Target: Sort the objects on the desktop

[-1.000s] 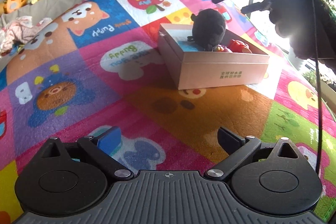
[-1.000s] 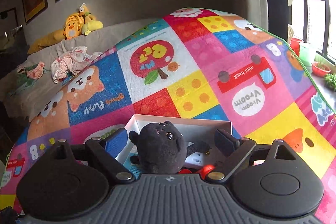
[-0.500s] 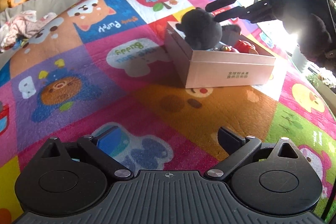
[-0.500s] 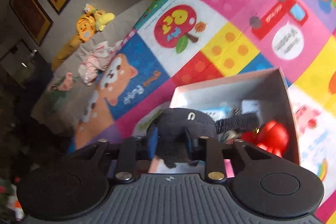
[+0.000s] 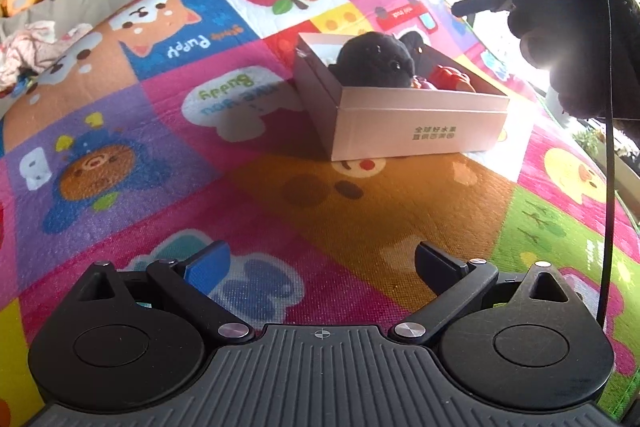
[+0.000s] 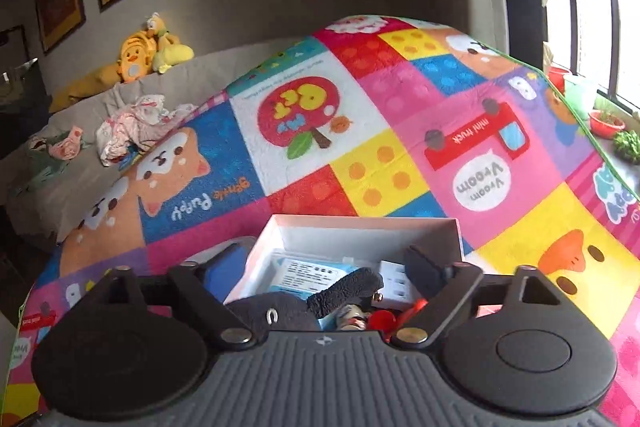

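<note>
Half a second earlier the black plush toy [image 5: 374, 61] had been pinched between the fingers of the right gripper [image 6: 324, 263]. Now the fingers were spread wide with nothing between them, and the toy was lying in the box [image 5: 416, 131], directly below and just ahead of that gripper. The drop-off was judged complete for this item.

The left gripper [image 5: 320, 263] was likewise held spread and empty, low over the play mat [image 5: 120, 131], with the box well ahead and slightly right of it.

In the right wrist view the toy's body was largely cut off by the gripper housing; only its back and one limb [image 6: 346, 289] were seen. A red toy [image 5: 452, 79], a blue-and-white packet [image 6: 310, 269] and small metal bits were partly hidden; their identity could not be settled. The right gripper was backlit in the left view.
</note>
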Demonstrator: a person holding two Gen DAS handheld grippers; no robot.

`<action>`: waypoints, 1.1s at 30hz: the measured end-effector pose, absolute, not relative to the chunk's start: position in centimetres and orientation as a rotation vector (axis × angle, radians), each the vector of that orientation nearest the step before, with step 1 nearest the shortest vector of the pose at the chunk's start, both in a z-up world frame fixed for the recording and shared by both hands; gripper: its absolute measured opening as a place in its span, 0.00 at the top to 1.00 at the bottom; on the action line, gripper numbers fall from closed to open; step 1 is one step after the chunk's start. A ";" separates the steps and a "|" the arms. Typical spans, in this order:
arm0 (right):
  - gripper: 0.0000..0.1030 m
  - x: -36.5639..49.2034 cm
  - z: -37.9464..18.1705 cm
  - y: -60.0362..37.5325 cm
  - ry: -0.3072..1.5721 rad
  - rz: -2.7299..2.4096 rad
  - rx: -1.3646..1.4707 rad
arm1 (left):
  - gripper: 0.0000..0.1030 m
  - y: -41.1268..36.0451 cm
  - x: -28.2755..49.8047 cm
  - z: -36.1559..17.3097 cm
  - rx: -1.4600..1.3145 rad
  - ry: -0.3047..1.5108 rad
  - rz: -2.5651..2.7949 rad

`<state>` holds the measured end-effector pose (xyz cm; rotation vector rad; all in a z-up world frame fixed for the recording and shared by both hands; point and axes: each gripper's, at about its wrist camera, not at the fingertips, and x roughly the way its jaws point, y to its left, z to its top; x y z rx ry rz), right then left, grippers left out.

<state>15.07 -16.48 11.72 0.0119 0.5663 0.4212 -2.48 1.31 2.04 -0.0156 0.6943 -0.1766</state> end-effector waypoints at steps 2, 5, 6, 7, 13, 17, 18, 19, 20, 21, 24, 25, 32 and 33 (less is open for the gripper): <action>0.09 14.8 10.7 -14.5 0.606 0.456 -0.057 | 0.02 0.9 -2.5 2.1 -0.009 0.693 -0.190; 0.11 15.7 8.5 -12.7 0.690 0.442 -0.082 | 0.02 0.5 -2.6 2.3 0.001 0.681 -0.203; 0.20 16.2 7.8 -12.5 0.721 0.464 -0.070 | 0.02 0.4 -2.6 2.4 0.004 0.677 -0.205; 0.30 16.7 7.2 -12.5 0.774 0.498 -0.027 | 0.01 0.4 -2.7 2.5 0.005 0.673 -0.205; 0.36 18.4 5.7 -16.9 0.853 0.569 0.259 | 0.01 0.8 -2.3 2.2 -0.009 0.682 -0.185; 0.37 16.5 6.4 -17.9 0.796 0.557 0.229 | 0.01 0.5 -2.3 2.0 0.008 0.693 -0.183; 0.34 15.7 6.9 -18.5 0.769 0.559 0.241 | 0.01 0.4 -2.4 2.1 0.016 0.690 -0.178; 0.28 14.5 7.4 -19.0 0.732 0.562 0.241 | 0.00 0.3 -2.4 2.1 0.023 0.686 -0.169; 0.25 12.9 8.1 -19.8 0.677 0.556 0.226 | 0.00 0.4 -2.5 2.2 0.026 0.680 -0.157; 0.18 11.5 8.6 -20.5 0.634 0.544 0.207 | 0.00 0.4 -2.5 2.3 0.027 0.675 -0.143; 0.07 7.0 9.4 -22.5 0.545 0.493 0.135 | 0.00 0.6 -2.3 2.3 0.018 0.669 -0.096; 0.02 5.9 9.4 -23.0 0.534 0.476 0.119 | 0.00 0.6 -2.3 2.4 0.009 0.665 -0.086; 0.00 0.0 4.5 -25.4 0.629 0.282 0.007 | 0.00 -0.2 -2.8 2.3 0.006 0.649 -0.039; 0.00 -0.3 3.6 -25.4 0.658 0.276 0.004 | 0.00 -0.4 -2.8 2.2 0.013 0.644 -0.040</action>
